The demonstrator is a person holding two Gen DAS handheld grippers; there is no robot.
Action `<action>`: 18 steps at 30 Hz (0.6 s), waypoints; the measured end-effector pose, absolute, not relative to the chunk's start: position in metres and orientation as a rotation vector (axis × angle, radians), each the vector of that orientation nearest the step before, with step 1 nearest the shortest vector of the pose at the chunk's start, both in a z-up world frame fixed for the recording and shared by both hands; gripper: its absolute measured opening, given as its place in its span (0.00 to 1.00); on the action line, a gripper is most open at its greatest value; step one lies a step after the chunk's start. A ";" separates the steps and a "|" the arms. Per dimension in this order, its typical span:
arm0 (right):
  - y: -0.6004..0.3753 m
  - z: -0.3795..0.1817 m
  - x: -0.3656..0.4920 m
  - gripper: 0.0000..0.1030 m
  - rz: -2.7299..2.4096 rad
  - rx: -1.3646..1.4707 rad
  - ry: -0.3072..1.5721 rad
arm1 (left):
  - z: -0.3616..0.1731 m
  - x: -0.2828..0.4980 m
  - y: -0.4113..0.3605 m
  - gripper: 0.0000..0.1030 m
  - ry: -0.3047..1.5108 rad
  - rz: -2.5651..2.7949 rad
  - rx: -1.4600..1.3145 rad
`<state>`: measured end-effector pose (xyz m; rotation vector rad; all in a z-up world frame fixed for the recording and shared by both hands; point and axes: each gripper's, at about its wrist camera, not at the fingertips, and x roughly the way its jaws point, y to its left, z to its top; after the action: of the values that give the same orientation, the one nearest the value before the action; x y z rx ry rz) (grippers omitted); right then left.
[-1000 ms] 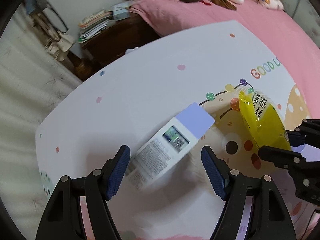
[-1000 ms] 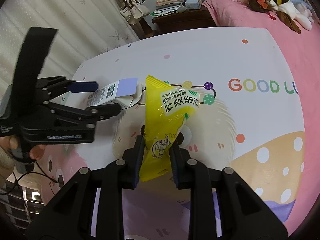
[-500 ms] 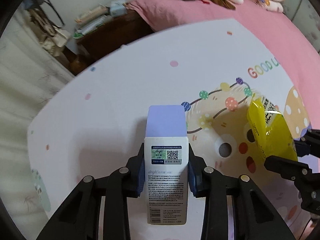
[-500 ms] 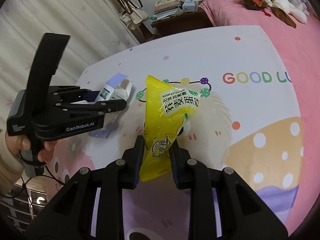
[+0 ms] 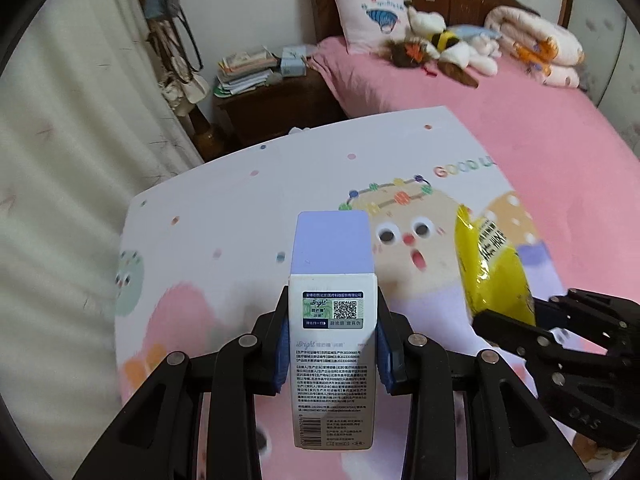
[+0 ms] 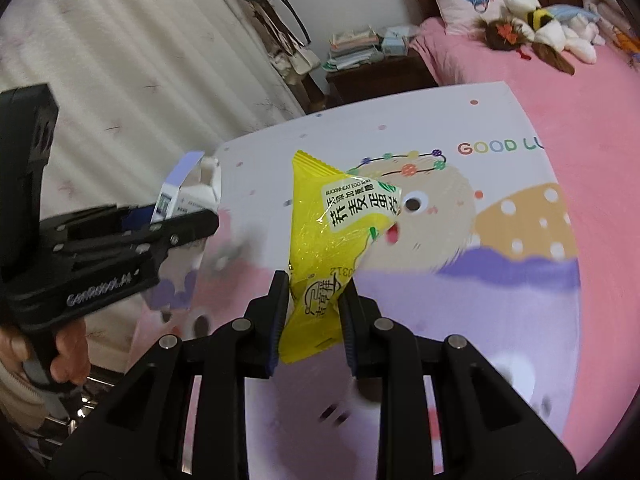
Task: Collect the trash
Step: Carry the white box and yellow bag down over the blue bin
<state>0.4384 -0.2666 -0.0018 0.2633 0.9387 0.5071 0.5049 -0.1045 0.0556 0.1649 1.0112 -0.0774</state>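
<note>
Above the white cartoon-printed tabletop [image 5: 224,200], my left claw [image 5: 332,348] clamps a stiff, light white-and-lilac cardboard carton [image 5: 332,320] across its flat sides; my right claw [image 6: 312,316] pinches a crinkly, slippery yellow plastic snack packet [image 6: 332,220] near its lower seam.

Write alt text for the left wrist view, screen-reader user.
The left gripper is shut on a white and lavender carton, held above a cartoon-print mat. At right, the right gripper holds a yellow snack packet. Behind are a pink bed with plush toys and a cluttered nightstand.
</note>
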 end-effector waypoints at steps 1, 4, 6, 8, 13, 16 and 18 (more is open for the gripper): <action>-0.264 0.004 0.424 0.21 0.502 0.265 0.930 | 0.062 0.486 -0.108 0.33 1.004 -0.082 0.160; -0.252 0.022 0.371 0.21 0.489 0.267 0.905 | 0.078 0.418 -0.098 0.33 0.975 -0.090 0.153; -0.242 0.033 0.336 0.21 0.482 0.265 0.891 | 0.086 0.373 -0.090 0.33 0.963 -0.097 0.145; -0.231 0.040 0.296 0.21 0.473 0.257 0.882 | 0.090 0.327 -0.080 0.33 0.964 -0.113 0.135; -0.198 0.042 0.192 0.21 0.436 0.242 0.878 | 0.080 0.223 -0.054 0.33 0.959 -0.168 0.136; -0.182 0.030 0.140 0.21 0.415 0.249 0.898 | 0.062 0.170 -0.040 0.33 0.970 -0.202 0.139; -0.171 0.016 0.107 0.21 0.400 0.242 0.927 | 0.045 0.138 -0.032 0.33 0.996 -0.227 0.129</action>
<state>0.1066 -0.1712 0.0164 0.2417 0.9275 0.4003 0.1383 -0.0321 0.0445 0.1289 0.9956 -0.2270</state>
